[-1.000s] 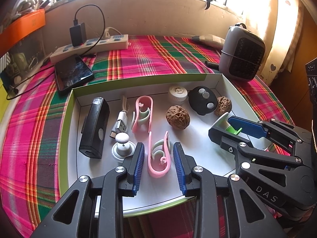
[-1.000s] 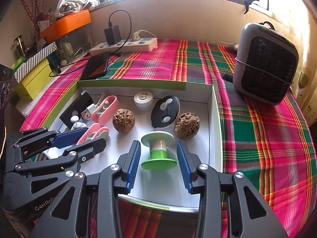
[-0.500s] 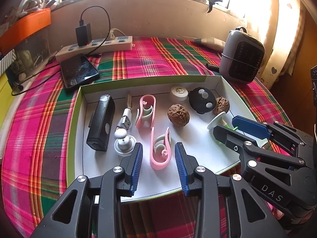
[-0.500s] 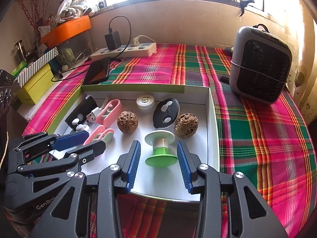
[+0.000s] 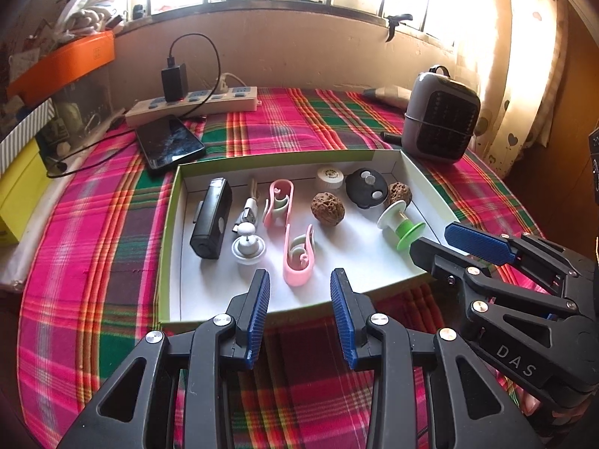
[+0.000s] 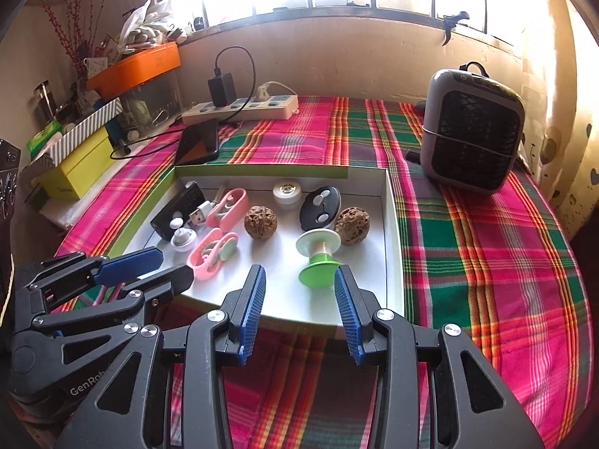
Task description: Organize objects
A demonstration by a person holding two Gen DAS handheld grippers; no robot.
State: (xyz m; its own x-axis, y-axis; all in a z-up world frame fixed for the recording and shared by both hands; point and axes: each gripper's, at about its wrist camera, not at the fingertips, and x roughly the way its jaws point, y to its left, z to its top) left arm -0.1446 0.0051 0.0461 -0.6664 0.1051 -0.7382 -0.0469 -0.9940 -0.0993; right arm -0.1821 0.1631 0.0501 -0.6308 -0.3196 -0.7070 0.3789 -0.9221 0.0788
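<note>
Tray point(image 5: 170, 224) items untouched; left tongs point(image 5: 299, 280) and right tongs point(image 6: 299, 280) apart, holding nothing.

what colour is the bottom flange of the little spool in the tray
Bright green, under a white top, on the spool; clearest in the right wrist view.

A worktop point(image 6: 468, 247) covered by a plaid cloth in pink, green and orange fills both views. Directly on it, at centre frame, lies a shallow white tray with a green rim point(image 6: 393, 239). Just beyond the tray's upper left corner lies a dark phone point(image 5: 170, 146), and behind that a white power strip point(image 5: 194, 106) with a black charger plugged in. A grey fan heater point(image 6: 471, 131) stands at the upper right, and a yellow box point(image 6: 78, 168) sits at the left edge.
</note>
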